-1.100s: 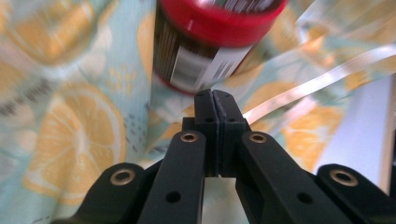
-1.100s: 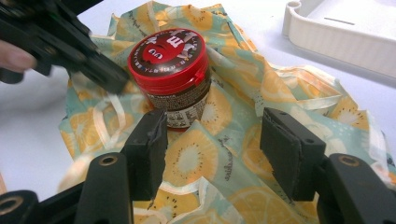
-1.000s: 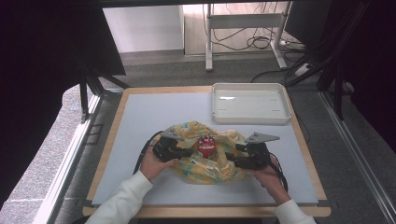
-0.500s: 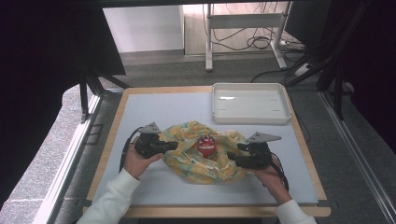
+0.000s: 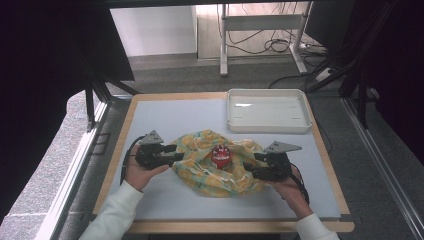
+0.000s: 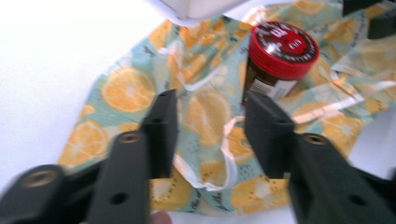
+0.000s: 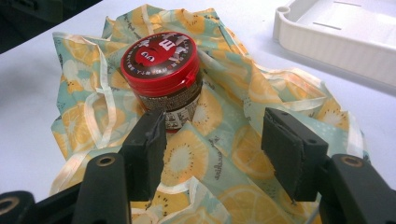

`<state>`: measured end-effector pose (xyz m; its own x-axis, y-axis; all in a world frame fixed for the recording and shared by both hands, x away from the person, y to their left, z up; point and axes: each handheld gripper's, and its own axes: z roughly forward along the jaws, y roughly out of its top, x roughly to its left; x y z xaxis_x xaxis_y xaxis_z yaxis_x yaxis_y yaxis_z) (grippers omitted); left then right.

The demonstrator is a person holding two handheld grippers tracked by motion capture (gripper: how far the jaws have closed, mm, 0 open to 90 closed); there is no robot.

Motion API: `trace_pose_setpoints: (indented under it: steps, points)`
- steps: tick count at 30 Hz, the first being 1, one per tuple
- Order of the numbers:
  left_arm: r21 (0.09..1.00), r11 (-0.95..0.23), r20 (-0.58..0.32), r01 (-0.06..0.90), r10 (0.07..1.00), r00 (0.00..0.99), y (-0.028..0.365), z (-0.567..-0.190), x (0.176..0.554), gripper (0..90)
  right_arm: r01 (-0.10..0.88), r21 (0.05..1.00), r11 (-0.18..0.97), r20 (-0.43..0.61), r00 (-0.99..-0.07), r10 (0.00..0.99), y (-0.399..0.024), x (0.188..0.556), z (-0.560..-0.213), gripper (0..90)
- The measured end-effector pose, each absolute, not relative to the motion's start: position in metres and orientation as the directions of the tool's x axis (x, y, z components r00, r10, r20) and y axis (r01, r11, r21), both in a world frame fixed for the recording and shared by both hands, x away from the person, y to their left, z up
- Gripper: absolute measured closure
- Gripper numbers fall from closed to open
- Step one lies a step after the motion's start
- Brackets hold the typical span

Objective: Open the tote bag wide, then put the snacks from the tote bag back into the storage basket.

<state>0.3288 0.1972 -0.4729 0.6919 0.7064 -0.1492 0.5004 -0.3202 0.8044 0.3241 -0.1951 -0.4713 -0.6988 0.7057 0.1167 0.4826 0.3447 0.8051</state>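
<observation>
Red-lidded jar (image 5: 220,156) stands upright at the middle of a crumpled lemon-print cloth (image 5: 215,172), near the front centre of the table (image 5: 165,112). Left gripper (image 5: 171,154) sits at the cloth's left edge; its jaws have just been opening, nothing pinched between them (cloth lies loose under them). Right gripper (image 5: 254,165) at the cloth's right edge, jaws apart, cloth below, not clamped. White tray (image 5: 268,111) far right, empty. Risk: tugging one cloth edge unevenly could tip the jar or roll it off.
</observation>
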Motion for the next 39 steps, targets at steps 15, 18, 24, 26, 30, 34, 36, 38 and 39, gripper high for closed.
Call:
trace_pose_setpoints:
  steps: [15, 18, 24, 26, 30, 34, 36, 38, 39]
  points:
    - [0.783, -0.323, -0.171, 0.531, 0.709, 0.685, 0.197, -0.474, 0.33, 33.1, 0.427, 0.837, 0.341, 0.104, -0.736, 0.669, -0.183, 0.319, -0.451, 38.3]
    - [0.779, -0.325, -0.175, 0.536, 0.708, 0.684, 0.196, -0.474, 0.331, 32.2, 0.429, 0.834, 0.347, 0.095, -0.732, 0.675, -0.18, 0.32, -0.453, 38.2]
    - [0.775, -0.331, -0.178, 0.538, 0.702, 0.689, 0.194, -0.475, 0.333, 30.8, 0.414, 0.832, 0.37, 0.07, -0.739, 0.67, -0.167, 0.322, -0.449, 37.5]
    - [0.773, -0.333, -0.178, 0.539, 0.703, 0.689, 0.194, -0.475, 0.333, 30.6, 0.41, 0.831, 0.375, 0.063, -0.74, 0.67, -0.163, 0.324, -0.448, 37.2]
    - [0.773, -0.33, -0.18, 0.542, 0.705, 0.686, 0.194, -0.475, 0.334, 30.7, 0.409, 0.821, 0.399, 0.049, -0.747, 0.663, -0.151, 0.329, -0.45, 35.7]
    - [0.778, -0.324, -0.184, 0.539, 0.702, 0.688, 0.194, -0.474, 0.333, 30.8, 0.413, 0.805, 0.425, 0.042, -0.755, 0.654, -0.139, 0.335, -0.45, 33.9]
    - [0.778, -0.327, -0.179, 0.536, 0.703, 0.688, 0.194, -0.473, 0.332, 30.8, 0.412, 0.801, 0.434, 0.035, -0.756, 0.653, -0.134, 0.337, -0.45, 33.1]
    - [0.78, -0.323, -0.181, 0.537, 0.704, 0.686, 0.194, -0.473, 0.332, 30.9, 0.415, 0.801, 0.432, 0.036, -0.753, 0.657, -0.13, 0.339, -0.45, 31.3]
    - [0.781, -0.32, -0.182, 0.536, 0.705, 0.685, 0.194, -0.472, 0.332, 30.8, 0.416, 0.8, 0.433, 0.033, -0.75, 0.66, -0.128, 0.34, -0.45, 30.5]
